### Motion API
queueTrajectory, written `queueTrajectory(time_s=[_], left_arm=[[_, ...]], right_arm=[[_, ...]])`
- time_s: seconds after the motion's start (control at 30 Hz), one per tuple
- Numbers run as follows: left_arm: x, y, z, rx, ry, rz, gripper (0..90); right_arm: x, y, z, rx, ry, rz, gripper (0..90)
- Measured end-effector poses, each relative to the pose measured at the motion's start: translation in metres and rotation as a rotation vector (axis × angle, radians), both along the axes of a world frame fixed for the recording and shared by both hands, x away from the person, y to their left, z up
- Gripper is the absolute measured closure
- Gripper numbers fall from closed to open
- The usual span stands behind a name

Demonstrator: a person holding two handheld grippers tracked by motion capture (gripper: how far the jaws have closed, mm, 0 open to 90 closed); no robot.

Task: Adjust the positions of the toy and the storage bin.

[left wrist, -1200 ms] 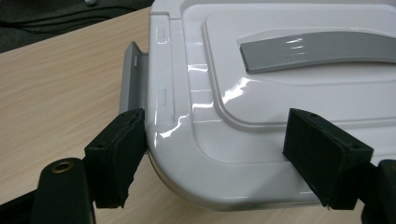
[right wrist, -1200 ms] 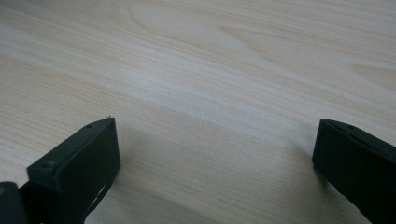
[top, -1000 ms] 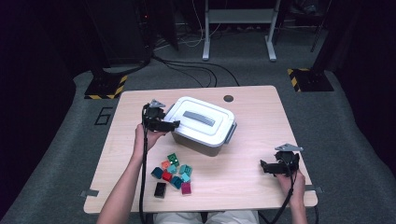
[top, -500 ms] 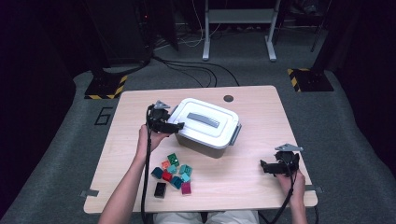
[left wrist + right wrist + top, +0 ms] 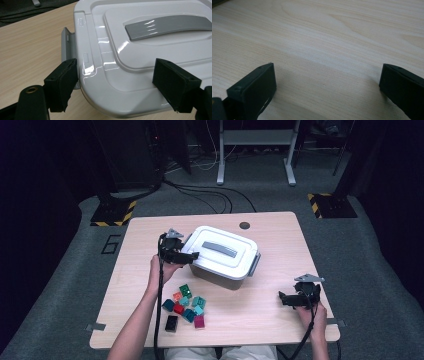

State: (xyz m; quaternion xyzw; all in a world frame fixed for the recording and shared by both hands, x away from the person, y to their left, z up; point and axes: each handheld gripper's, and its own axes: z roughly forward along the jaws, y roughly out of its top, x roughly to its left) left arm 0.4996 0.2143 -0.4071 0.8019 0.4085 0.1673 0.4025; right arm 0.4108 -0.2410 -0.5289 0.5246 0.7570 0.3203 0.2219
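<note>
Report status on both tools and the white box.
Left tool open, jaws just widened, straddling the white box corner by its grey latch. Right tool open, idle over bare table. Lid on. Small blocks nearby, clear.

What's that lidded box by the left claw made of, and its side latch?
The box lid looks like glossy white moulded plastic: sharp light reflections, rounded edges. Its handle is smooth grey plastic, slightly less shiny. The side latch looks like grey plastic too, matte, though painted metal can't be ruled out.
</note>
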Motion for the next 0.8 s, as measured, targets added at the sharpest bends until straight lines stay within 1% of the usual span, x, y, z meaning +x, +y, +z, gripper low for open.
queueTrajectory(time_s=[0.03, 0.1, 0.17, 0.23, 0.33, 0.43, 0.5, 0.6, 0.67, 0.73, 0.77, 0.8], left_arm=[[-0.001, 0.002, 0.0, -0.003, -0.002, 0.002, 18.9], [-0.003, 0.005, 0.001, -0.022, -0.002, 0.013, 18.7], [-0.004, 0.009, 0.002, -0.024, -0.002, 0.016, 18.5], [-0.008, 0.016, 0.005, -0.006, 0.002, 0.019, 15.9], [-0.014, 0.025, 0.005, 0.003, 0.0, 0.024, 15.3], [-0.021, 0.035, 0.003, 0.036, -0.009, 0.041, 14.9], [-0.026, 0.041, 0.0, 0.042, -0.011, 0.054, 14.7], [-0.033, 0.051, -0.005, 0.049, -0.017, 0.087, 11.2], [-0.038, 0.057, -0.01, 0.036, -0.013, 0.107, 9.8], [-0.042, 0.063, -0.015, 0.046, -0.012, 0.116, 8.9], [-0.042, 0.063, -0.015, 0.046, -0.012, 0.116, 8.8], [-0.046, 0.07, -0.022, 0.051, -0.002, 0.127, 8.2]], right_arm=[[0.0, 0.0, 0.0, 0.0, -0.001, 0.0, 0.2], [0.0, 0.0, 0.0, 0.0, -0.001, 0.0, 0.2], [0.0, 0.0, 0.0, 0.0, 0.0, 0.0, 0.2], [0.0, 0.0, 0.0, 0.0, 0.0, 0.0, 0.2], [0.0, 0.0, 0.0, 0.0, 0.0, 0.0, 0.2], [0.0, 0.0, 0.0, 0.0, 0.0, 0.001, 0.2], [0.0, 0.0, 0.0, 0.0, 0.0, 0.0, 0.2], [0.0, 0.0, 0.0, 0.0, 0.0, 0.0, 0.2], [0.0, 0.0, 0.0, -0.001, -0.001, -0.003, 0.2], [0.0, 0.0, 0.0, 0.0, 0.0, 0.001, 0.2], [0.0, 0.0, 0.0, -0.001, 0.0, 0.0, 0.3], [0.0, 0.0, 0.0, 0.0, 0.0, -0.001, 0.3]])
